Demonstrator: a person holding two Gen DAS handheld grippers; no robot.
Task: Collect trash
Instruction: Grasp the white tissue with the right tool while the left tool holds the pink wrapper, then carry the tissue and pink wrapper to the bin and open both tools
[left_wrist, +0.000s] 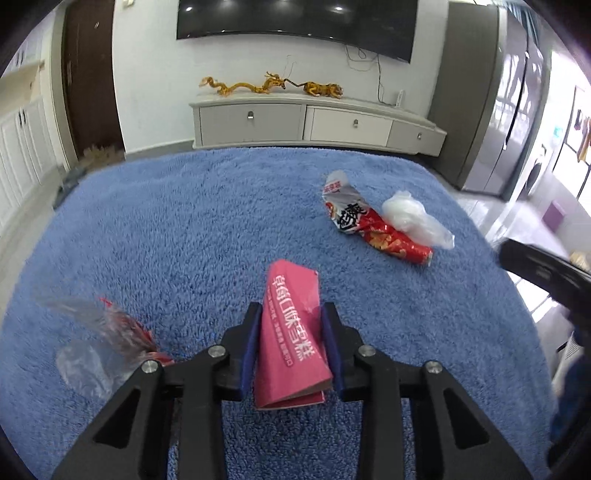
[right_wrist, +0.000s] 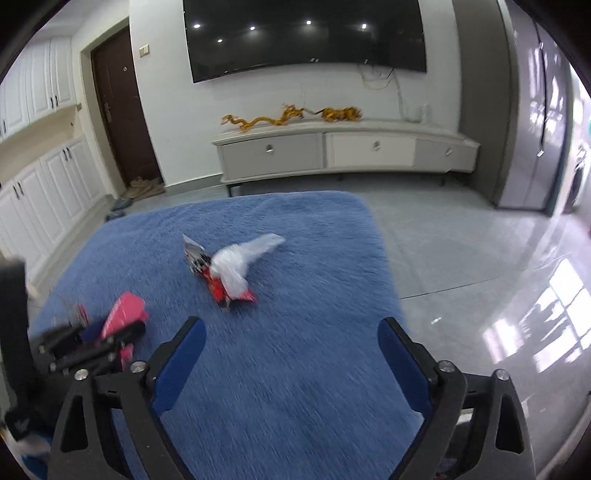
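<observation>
A flattened pink carton (left_wrist: 291, 332) with white lettering lies on the blue shaggy rug (left_wrist: 192, 236), and my left gripper (left_wrist: 291, 314) is shut on it, a blue pad pressed to each side. The same pink carton (right_wrist: 123, 312) and the left gripper (right_wrist: 92, 339) show at the left of the right wrist view. Farther off lie a crumpled red and silver snack wrapper (left_wrist: 373, 225) and a white plastic bag (left_wrist: 413, 219) touching it. My right gripper (right_wrist: 291, 328) hangs open over bare rug (right_wrist: 295, 369), short of the wrapper (right_wrist: 221, 286) and bag (right_wrist: 236, 264).
A clear plastic wrapper with red print (left_wrist: 107, 336) lies on the rug at the left of the left gripper. Beyond the rug stand a low white TV cabinet (right_wrist: 343, 155), a wall TV (right_wrist: 306, 37) and a dark door (right_wrist: 122, 114). Glossy floor tiles (right_wrist: 480, 258) spread right.
</observation>
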